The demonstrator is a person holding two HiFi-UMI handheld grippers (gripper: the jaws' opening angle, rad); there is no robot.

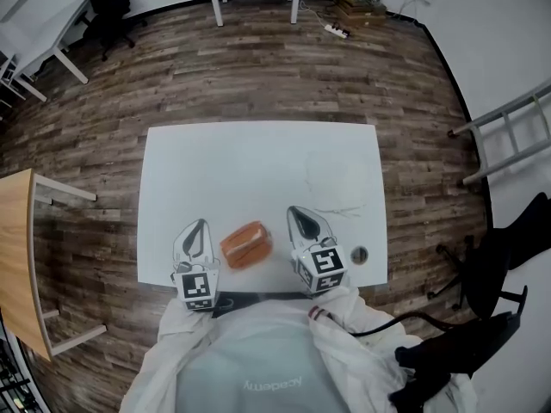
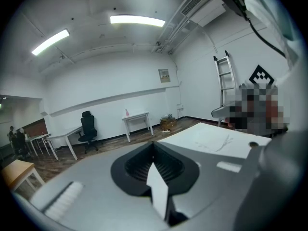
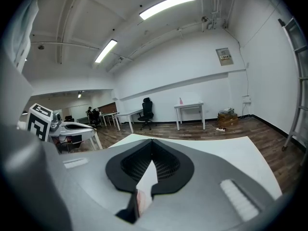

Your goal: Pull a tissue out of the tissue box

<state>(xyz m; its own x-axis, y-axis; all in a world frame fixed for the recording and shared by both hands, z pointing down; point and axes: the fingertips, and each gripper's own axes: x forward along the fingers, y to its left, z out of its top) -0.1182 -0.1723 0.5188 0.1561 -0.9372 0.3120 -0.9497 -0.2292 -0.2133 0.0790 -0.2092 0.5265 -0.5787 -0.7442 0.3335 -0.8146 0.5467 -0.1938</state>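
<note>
The orange tissue box [image 1: 247, 244] lies near the front edge of the white table [image 1: 224, 170], between my two grippers. My left gripper [image 1: 196, 227] hovers just left of the box with its jaws shut and nothing in them. My right gripper [image 1: 301, 218] is just right of the box, jaws together and also empty. In the left gripper view the shut jaws [image 2: 154, 144] point over the table toward the far room. In the right gripper view the jaws [image 3: 152, 142] meet at their tips. The box is hidden in both gripper views.
A thin, creased white sheet [image 1: 337, 183] lies flat on the table's right half, seen too in the left gripper view [image 2: 219, 142]. A small round object [image 1: 359, 254] sits at the front right corner. A wooden table [image 1: 17, 256] stands at left, a ladder [image 1: 508, 132] at right.
</note>
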